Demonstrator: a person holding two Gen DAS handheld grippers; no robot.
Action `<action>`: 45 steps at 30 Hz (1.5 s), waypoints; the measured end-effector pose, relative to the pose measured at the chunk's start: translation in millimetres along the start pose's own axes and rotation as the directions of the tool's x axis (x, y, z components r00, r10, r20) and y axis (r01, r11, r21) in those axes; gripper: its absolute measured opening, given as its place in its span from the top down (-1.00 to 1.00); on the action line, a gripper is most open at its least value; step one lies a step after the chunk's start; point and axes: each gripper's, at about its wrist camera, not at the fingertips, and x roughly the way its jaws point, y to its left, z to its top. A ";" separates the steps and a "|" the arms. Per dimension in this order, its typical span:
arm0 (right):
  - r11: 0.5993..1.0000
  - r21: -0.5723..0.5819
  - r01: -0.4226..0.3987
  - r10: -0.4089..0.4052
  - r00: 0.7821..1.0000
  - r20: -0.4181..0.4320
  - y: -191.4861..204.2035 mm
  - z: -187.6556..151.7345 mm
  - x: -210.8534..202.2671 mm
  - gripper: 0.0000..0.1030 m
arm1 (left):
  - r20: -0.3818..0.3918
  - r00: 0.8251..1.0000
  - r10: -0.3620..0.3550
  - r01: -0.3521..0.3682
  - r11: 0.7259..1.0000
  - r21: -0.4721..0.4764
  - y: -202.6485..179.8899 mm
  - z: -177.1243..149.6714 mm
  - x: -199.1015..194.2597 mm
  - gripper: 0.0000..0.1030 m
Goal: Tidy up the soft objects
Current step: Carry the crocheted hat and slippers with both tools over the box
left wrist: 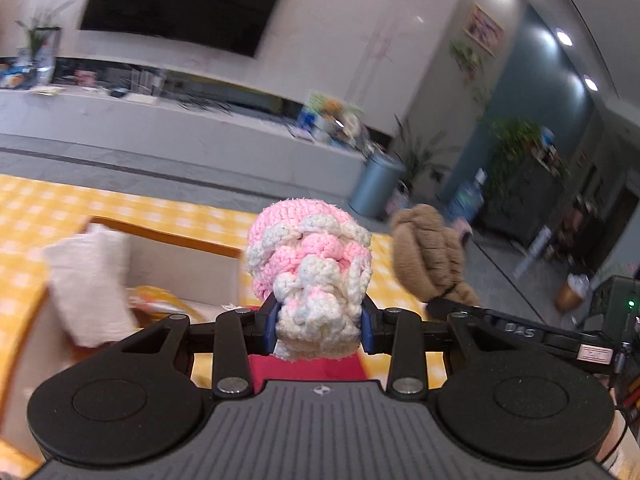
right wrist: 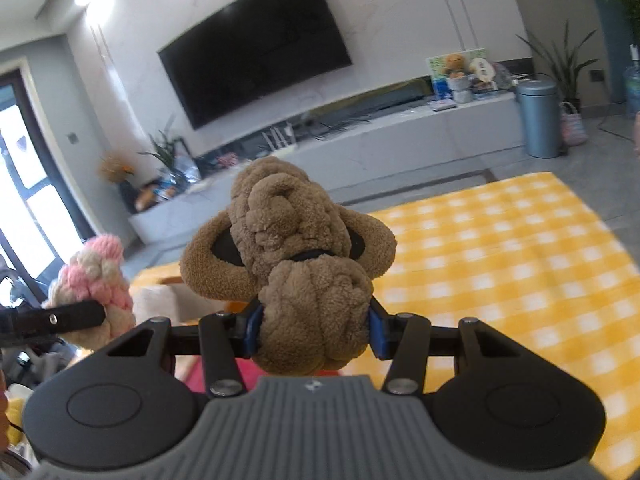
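While aloft: both toys ride above the yellow checked cloth (right wrist: 500,248).
Left gripper (left wrist: 319,326): clamps knobbly pink-white crochet toy (left wrist: 310,264).
Right gripper (right wrist: 316,330): squeezes fuzzy brown plush (right wrist: 292,256).
Hidden: toy bases.

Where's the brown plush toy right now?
The brown plush toy is clamped in the right gripper, lifted above the yellow checked cloth, beside the pink-and-white crochet toy.
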 end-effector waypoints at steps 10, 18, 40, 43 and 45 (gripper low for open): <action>0.990 -0.128 -0.054 0.045 0.997 -0.069 83.3 -9.2 37.5 0.02 | 0.093 0.973 0.211 -0.206 0.977 -0.060 63.7 -9.2 -31.1 0.17; 0.918 -0.395 -0.033 -0.059 0.974 -0.220 164.6 -7.5 126.8 0.02 | 0.097 0.968 0.230 -0.227 0.973 -0.043 87.8 -22.0 -14.9 0.17; 0.627 -0.779 -0.025 -0.465 0.790 -0.400 208.1 -54.4 308.8 0.08 | 0.052 0.958 0.281 -0.276 0.957 -0.084 119.5 -30.5 -20.6 0.17; 0.626 -0.780 -0.016 -0.464 0.796 -0.389 207.6 -53.0 307.1 -0.04 | 0.054 0.962 0.269 -0.264 0.961 -0.084 116.3 -31.4 -21.1 0.17; 0.606 -0.796 -0.005 -0.460 0.813 -0.356 207.5 -53.8 303.1 -0.18 | 0.050 0.965 0.256 -0.252 0.965 -0.074 113.9 -30.8 -20.2 0.17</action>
